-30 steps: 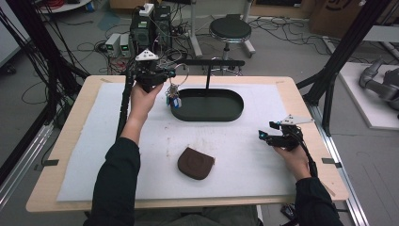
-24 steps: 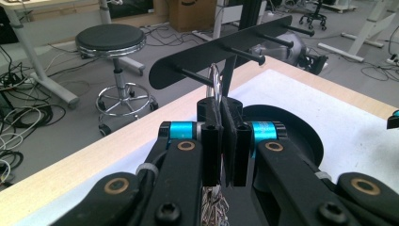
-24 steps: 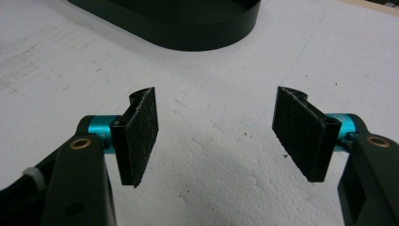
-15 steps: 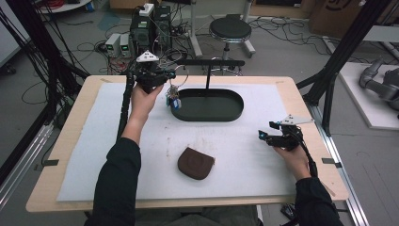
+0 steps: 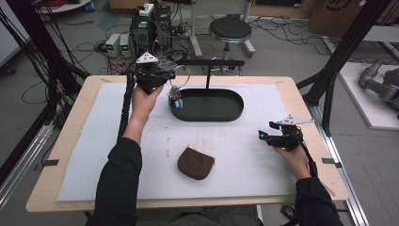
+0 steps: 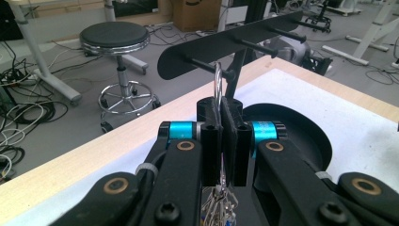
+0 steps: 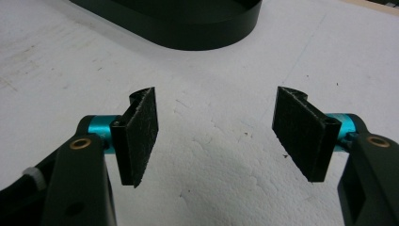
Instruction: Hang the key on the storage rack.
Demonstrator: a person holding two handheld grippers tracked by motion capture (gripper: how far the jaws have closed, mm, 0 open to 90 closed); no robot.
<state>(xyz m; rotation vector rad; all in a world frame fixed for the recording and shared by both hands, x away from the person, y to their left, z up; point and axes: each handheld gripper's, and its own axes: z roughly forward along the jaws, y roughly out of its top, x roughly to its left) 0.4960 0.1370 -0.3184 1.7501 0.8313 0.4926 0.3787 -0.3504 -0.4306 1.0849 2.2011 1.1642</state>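
The left gripper view alone reveals the thin metal key ring (image 6: pixel 218 80) hooked near a peg of the black rack (image 6: pixel 235 43). The left gripper (image 6: pixel 221 134) is clamped tight on it, keys dangling. The right gripper (image 7: pixel 214 136) gapes wide, empty, above the white mat (image 7: pixel 226 155).

We see a brown pouch (image 5: pixel 196 163) on the white mat (image 5: pixel 94 141), a black oval tray (image 5: pixel 209 113), a silver key ring (image 6: pixel 218 82), and black gripper pads (image 7: pixel 141 132) on turquoise mounts.
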